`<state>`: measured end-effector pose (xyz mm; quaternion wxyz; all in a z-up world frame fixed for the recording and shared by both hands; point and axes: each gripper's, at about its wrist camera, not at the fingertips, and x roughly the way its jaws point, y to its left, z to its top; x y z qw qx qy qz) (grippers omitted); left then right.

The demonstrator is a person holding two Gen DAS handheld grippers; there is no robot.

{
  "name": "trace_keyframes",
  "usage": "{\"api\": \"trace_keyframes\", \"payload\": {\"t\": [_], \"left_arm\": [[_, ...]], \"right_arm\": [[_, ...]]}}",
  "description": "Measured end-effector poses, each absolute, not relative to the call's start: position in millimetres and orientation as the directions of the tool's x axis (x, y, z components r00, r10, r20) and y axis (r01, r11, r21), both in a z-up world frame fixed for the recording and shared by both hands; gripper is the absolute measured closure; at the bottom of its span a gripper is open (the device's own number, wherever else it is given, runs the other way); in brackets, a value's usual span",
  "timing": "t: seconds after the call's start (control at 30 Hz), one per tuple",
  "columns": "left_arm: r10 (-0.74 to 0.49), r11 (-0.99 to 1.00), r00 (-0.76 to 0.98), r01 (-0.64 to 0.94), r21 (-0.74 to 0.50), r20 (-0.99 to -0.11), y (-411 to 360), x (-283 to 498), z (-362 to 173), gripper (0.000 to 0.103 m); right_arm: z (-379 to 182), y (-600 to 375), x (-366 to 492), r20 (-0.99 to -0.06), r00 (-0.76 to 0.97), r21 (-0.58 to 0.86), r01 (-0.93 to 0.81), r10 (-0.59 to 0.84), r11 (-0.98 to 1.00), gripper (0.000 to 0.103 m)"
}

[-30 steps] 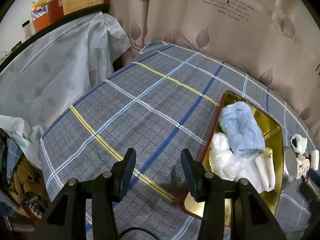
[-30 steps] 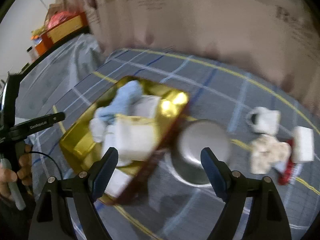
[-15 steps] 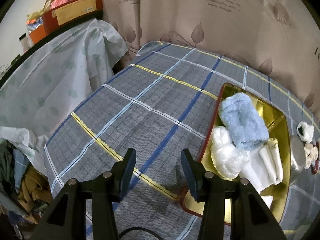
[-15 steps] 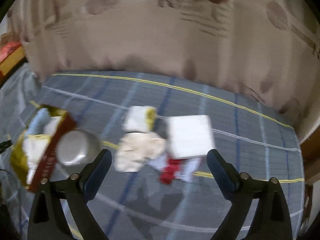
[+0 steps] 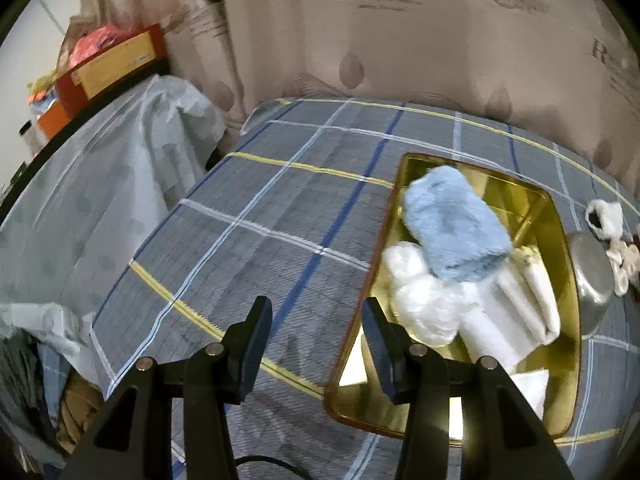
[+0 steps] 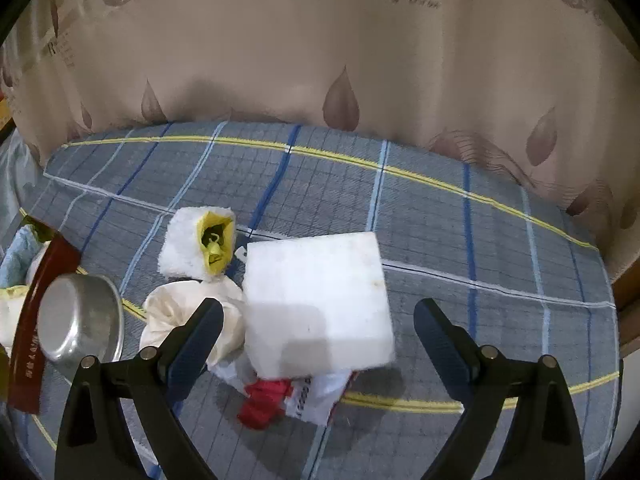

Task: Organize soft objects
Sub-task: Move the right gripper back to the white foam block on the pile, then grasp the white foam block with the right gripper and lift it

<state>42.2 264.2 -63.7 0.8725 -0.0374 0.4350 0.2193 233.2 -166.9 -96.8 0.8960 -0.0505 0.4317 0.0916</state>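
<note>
A gold tray (image 5: 560, 224) with a red rim lies on the plaid cloth; a fluffy blue cloth (image 5: 452, 224), a white crinkly bag (image 5: 424, 304) and folded white towels (image 5: 524, 300) lie in it. My left gripper (image 5: 316, 340) hovers open over the tray's near left edge, holding nothing. In the right wrist view a white foam block (image 6: 316, 300) rests on a red and white packet (image 6: 280, 396), beside a cream bundle (image 6: 180, 316) and a white fuzzy item with yellow lining (image 6: 192, 244). My right gripper (image 6: 318, 336) is wide open above the block, not touching it.
An upturned steel bowl (image 6: 76, 324) leans by the tray's red rim (image 6: 36, 300). A leaf-print curtain (image 6: 320, 60) hangs close behind the table. Left of the table stands furniture under a pale sheet (image 5: 100, 184), with orange boxes (image 5: 108, 60) on top.
My right gripper swung right from over the tray and bowl to above the foam block and opened wider. The left gripper drifted slightly toward the tray and rolled a little.
</note>
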Motion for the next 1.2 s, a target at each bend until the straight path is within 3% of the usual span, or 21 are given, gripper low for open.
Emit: {"api": "trace_keyframes", "payload": {"t": [0.1, 0.2, 0.37, 0.7, 1.2], "left_arm": [[0.359, 0.909, 0.528, -0.387, 0.158, -0.769, 255, 45, -65, 0.055], [0.365, 0.914, 0.527, -0.361, 0.187, -0.767, 244, 48, -65, 0.055], [0.365, 0.920, 0.542, -0.334, 0.205, -0.756, 221, 46, -57, 0.055], [0.193, 0.981, 0.614, -0.125, 0.147, -0.765, 139, 53, -47, 0.055], [0.017, 0.983, 0.599, 0.135, 0.121, -0.800, 32, 98, -59, 0.055]], "right_arm": [[-104, -165, 237, -0.785, 0.609, -0.023, -0.213, 0.114, 0.977, 0.012], [-109, -165, 236, -0.788, 0.602, -0.020, -0.227, 0.125, 0.974, 0.032], [-111, -170, 231, -0.772, 0.618, -0.001, -0.240, 0.152, 0.971, 0.033], [-89, -208, 195, -0.738, 0.652, 0.060, -0.195, 0.175, 0.979, 0.034], [-141, -277, 158, -0.795, 0.605, -0.054, 0.005, -0.046, 0.999, 0.034]]}}
